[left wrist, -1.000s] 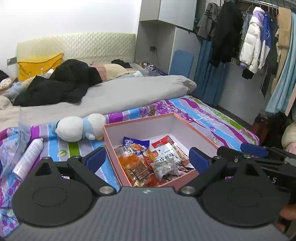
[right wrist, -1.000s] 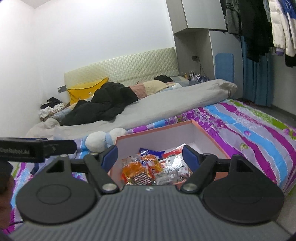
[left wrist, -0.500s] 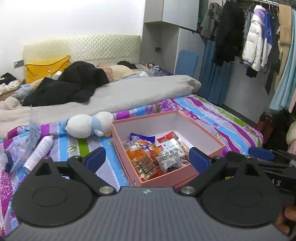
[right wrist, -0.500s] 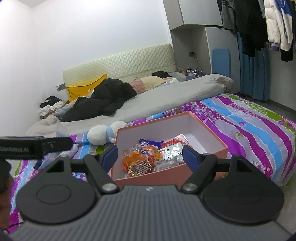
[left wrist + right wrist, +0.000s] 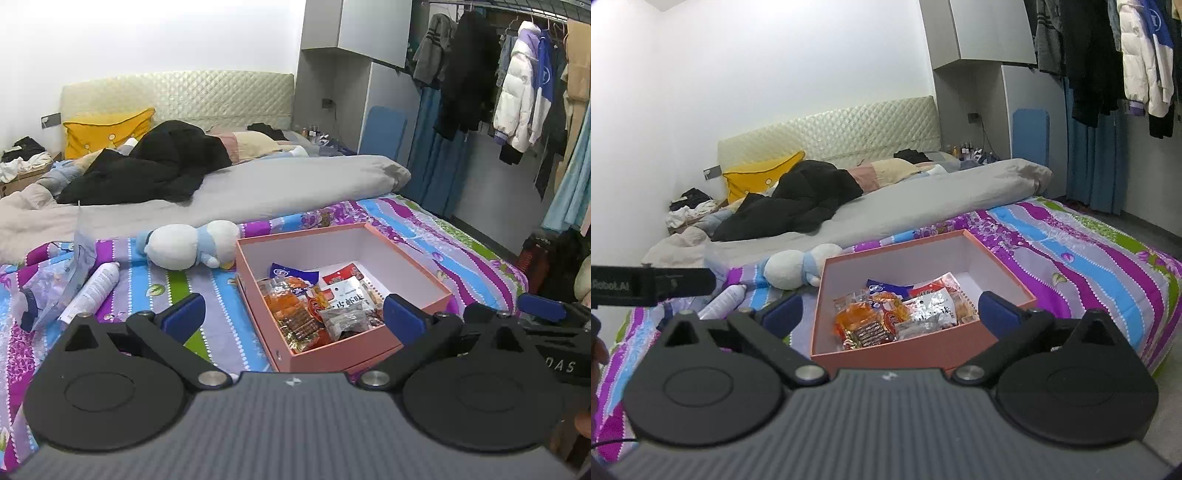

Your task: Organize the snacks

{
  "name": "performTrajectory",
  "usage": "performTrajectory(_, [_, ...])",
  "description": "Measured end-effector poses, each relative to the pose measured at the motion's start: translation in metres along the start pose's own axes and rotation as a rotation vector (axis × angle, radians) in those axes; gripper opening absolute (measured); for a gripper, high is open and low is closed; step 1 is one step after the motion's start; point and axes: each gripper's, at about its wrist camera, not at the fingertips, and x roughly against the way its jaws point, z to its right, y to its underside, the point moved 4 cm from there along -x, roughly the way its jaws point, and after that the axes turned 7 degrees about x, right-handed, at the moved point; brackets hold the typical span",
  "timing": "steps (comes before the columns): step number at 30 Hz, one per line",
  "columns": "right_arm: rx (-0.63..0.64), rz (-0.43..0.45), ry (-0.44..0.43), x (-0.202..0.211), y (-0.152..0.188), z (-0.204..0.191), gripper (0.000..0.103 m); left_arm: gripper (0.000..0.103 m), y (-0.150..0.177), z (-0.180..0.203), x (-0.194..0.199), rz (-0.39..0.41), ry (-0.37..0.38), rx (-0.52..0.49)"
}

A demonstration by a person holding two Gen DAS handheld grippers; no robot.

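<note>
A pink open box (image 5: 413, 260) (image 5: 846, 352) sits on the striped bedspread near the bed's foot. Several snack packets (image 5: 317, 306) (image 5: 897, 314) lie in its near half: orange ones, a blue one, a red-and-white one, a clear one. My left gripper (image 5: 293, 317) is open and empty, held above and short of the box. My right gripper (image 5: 890, 314) is open and empty, also back from the box. The right gripper shows at the right edge of the left wrist view (image 5: 543, 308); the left one shows at the left edge of the right wrist view (image 5: 653, 284).
A white and blue plush toy (image 5: 188, 245) (image 5: 798, 267) lies left of the box. A white spray can (image 5: 94, 288) and a clear bag (image 5: 55, 284) lie further left. A grey duvet (image 5: 258, 188) and black clothes (image 5: 155, 166) cover the far bed. Hanging clothes (image 5: 517, 92) are on the right.
Both grippers have pulled back and up from the box, which now looks smaller and further off. Both stay open and empty.
</note>
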Motion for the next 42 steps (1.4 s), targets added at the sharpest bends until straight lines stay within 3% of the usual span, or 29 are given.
performTrajectory(42, [-0.02,-0.028,0.035,-0.0014,0.0058,0.0074,0.103,0.103,0.0029,0.0048,-0.009,-0.039,-0.012,-0.005])
